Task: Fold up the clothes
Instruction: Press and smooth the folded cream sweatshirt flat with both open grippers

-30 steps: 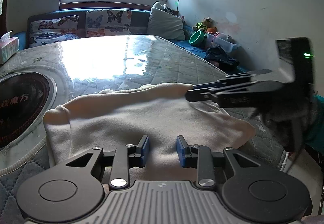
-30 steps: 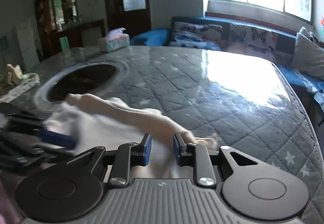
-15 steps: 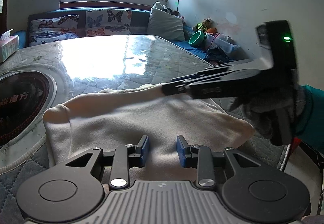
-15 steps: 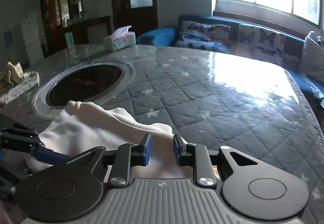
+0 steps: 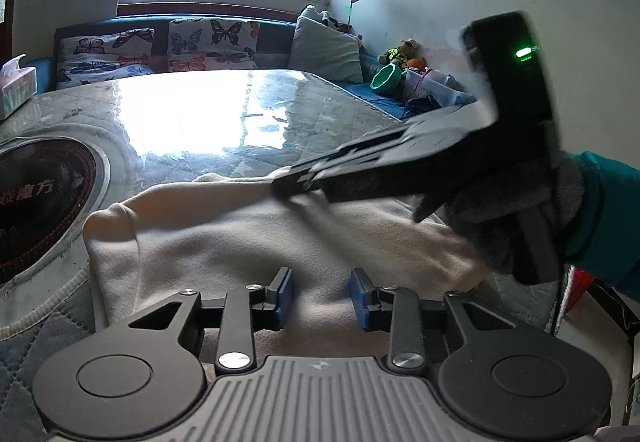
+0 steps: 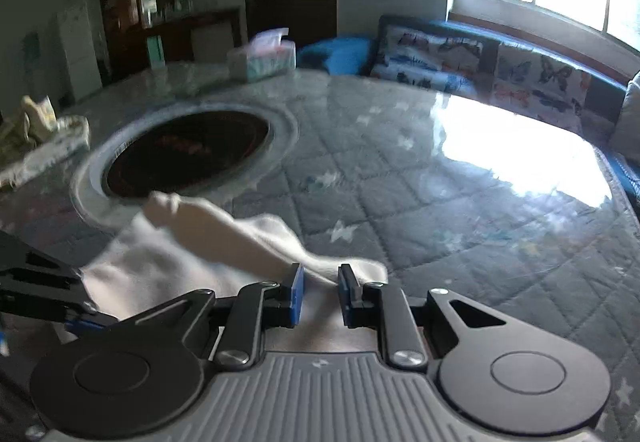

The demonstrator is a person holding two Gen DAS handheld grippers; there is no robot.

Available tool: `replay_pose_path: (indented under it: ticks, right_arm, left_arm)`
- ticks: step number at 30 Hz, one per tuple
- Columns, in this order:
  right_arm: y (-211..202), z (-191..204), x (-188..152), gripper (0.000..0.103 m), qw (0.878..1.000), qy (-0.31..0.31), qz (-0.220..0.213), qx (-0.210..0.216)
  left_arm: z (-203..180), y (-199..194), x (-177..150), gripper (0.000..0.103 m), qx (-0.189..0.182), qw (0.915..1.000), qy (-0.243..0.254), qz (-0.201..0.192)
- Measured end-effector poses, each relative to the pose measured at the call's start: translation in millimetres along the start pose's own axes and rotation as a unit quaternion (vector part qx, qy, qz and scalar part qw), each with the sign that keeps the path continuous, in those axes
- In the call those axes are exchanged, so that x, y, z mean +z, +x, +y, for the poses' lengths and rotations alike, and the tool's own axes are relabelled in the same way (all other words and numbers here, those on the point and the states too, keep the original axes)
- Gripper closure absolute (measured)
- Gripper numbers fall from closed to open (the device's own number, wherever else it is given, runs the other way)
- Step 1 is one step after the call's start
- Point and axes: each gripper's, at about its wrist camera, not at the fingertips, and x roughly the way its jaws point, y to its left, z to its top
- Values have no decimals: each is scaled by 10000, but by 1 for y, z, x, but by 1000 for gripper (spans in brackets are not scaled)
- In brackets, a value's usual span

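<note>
Cream cloth (image 5: pixel 248 242) — one soft piece of clothing — lies bunched at the near edge of the quilted table (image 5: pixel 304 110). One dark round plate (image 5: pixel 36 202) is set in the table by the cloth's left corner, with red writing on it that looks like 魔方; the rest is too dark to read. The left gripper (image 5: pixel 320 298) sits over the cloth with its two blue fingers (image 5: pixel 285 292) apart, holding nothing. The right gripper (image 6: pixel 320 296) has its fingers a little apart too, with a cloth fold running between them — gripped or not, I cannot tell. One tissue box (image 6: pixel 262 56) stands at the far edge. Two butterfly cushions (image 5: pixel 214 44) rest on the sofa behind.
</note>
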Motion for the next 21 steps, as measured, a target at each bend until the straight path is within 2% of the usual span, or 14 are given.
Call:
replay_pose_path:
  ticks: [2, 9, 21]
  right_arm:
    - [7, 3, 1, 85, 10000, -42, 70, -11]
    - [-14, 17, 2, 85, 9997, -195, -70, 100]
    - [-59, 52, -45, 85, 9986, -422, -164, 254]
  left_arm:
    - [2, 1, 1, 67, 3, 10000, -4, 4]
    - [4, -7, 1, 63, 98, 9999, -85, -6]
    - [15, -28, -10, 63, 442, 9984, -328, -108]
